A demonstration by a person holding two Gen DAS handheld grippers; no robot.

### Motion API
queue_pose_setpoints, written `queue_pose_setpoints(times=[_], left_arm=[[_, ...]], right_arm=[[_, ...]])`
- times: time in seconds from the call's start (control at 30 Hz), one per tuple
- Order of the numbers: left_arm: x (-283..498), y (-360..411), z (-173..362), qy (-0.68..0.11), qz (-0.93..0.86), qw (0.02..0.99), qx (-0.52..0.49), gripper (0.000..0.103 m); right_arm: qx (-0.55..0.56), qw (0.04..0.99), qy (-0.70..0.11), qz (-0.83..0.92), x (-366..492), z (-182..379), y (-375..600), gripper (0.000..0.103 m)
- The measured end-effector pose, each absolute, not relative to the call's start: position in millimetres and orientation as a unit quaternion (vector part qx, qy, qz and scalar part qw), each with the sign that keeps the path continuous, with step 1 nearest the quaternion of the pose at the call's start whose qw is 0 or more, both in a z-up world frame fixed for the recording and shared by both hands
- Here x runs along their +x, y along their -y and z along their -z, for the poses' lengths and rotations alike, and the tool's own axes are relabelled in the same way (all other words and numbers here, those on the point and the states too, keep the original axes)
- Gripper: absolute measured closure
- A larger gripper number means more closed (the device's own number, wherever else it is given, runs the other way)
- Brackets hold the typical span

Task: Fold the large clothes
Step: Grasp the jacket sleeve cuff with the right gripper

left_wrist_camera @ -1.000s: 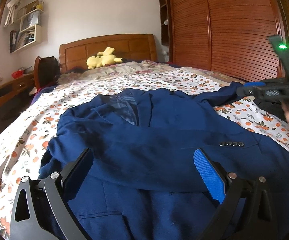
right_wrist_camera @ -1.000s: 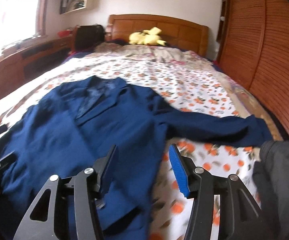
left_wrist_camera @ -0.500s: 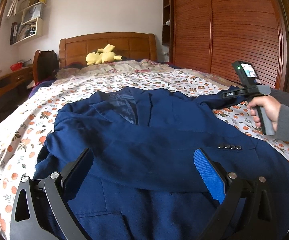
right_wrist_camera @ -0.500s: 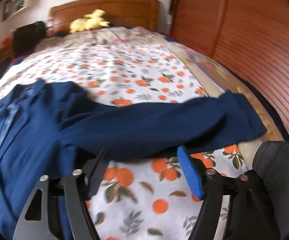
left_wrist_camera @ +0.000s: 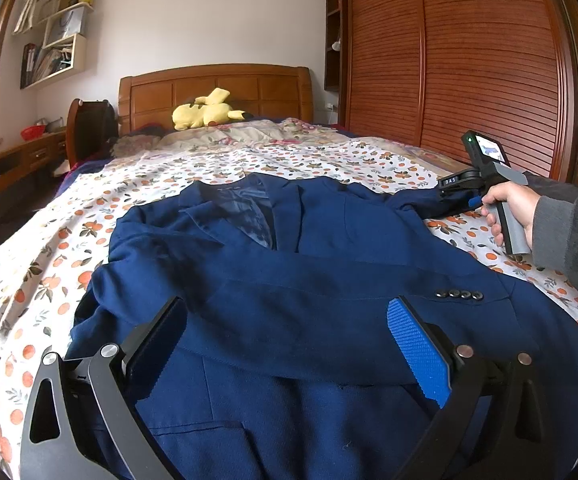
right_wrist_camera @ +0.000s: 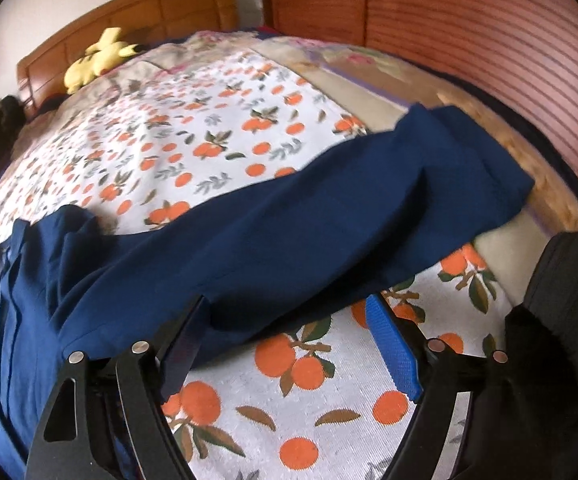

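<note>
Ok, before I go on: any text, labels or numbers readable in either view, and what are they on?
"DAS": white letters on the black body of the right gripper, seen in the left wrist view.
Small screen on top of that gripper: a picture shows, no text readable.
Books on the wall shelf: spines too small to read.
Navy suit jacket, orange-print bedsheet: no lettering visible.
Right wrist view: none.

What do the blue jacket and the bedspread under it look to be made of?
Blue jacket: a matte woven suiting, perhaps wool or a blend; it drapes in soft folds, and the lining at the collar has a slight sheen. Bedspread: a printed woven cotton-like cloth; its weave shows close up under the orange print.
</note>
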State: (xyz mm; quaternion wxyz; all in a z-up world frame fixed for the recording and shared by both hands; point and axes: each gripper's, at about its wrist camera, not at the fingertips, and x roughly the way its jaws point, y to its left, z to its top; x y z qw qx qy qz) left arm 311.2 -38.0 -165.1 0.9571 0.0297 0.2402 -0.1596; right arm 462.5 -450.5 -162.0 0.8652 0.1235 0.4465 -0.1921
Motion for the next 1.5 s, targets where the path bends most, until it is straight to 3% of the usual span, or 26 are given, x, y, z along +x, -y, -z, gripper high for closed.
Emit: queue_pose_setpoints(times=[0.03,0.07,0.1,0.13,0.17,0.4,0.63,0.83,1.03,1.1,1.17,1.27,1.33,1.43,1.5], left_arm=[[311,38,165,-0.24,0.16,0.957,0.03,0.002],[311,38,165,-0.241,0.16,0.957,0.031,0.002],[310,39,165,-0.241,0.16,0.957,0.032,0.002],[310,39,165,-0.24,0.16,0.957,0.033,0.002],[310,39,165,-0.24,0.16,0.957,0.034,0.002],[310,39,165,-0.24,0.16,0.957,0.036,0.002],[310,40,165,-0.241,0.159,0.957,0.038,0.002],[309,41,165,-0.24,0.159,0.957,0.039,0.002],[309,41,165,-0.241,0.159,0.957,0.039,0.002],[309,41,165,-0.241,0.16,0.957,0.04,0.002],[310,41,165,-0.241,0.16,0.956,0.04,0.002],[310,41,165,-0.241,0.159,0.957,0.04,0.002],[310,41,165,-0.241,0.159,0.957,0.04,0.002],[310,41,165,-0.241,0.159,0.957,0.039,0.002],[310,41,165,-0.241,0.159,0.957,0.04,0.002]], right_arm=[[0.133,0.863,-0.448,0.193,464,163,454,0.034],[0.141,0.862,-0.448,0.19,465,164,456,0.06],[0.148,0.86,-0.452,0.185,467,166,458,0.075],[0.153,0.855,-0.462,0.179,470,169,459,0.101],[0.151,0.855,-0.464,0.174,473,168,458,0.102],[0.082,0.905,-0.398,0.125,463,118,414,0.102],[0.02,0.924,-0.38,0.021,440,79,340,0.102],[-0.03,0.912,-0.4,-0.082,406,83,264,0.102],[-0.07,0.897,-0.428,-0.083,400,96,251,0.101],[-0.07,0.899,-0.425,-0.079,395,90,254,0.094],[-0.076,0.903,-0.415,-0.079,389,82,254,0.079],[-0.085,0.914,-0.391,-0.073,382,66,258,0.065],[-0.084,0.922,-0.374,-0.054,382,57,270,0.063],[-0.083,0.925,-0.37,-0.014,392,60,293,0.046],[-0.079,0.921,-0.381,0.022,404,73,315,0.045]])
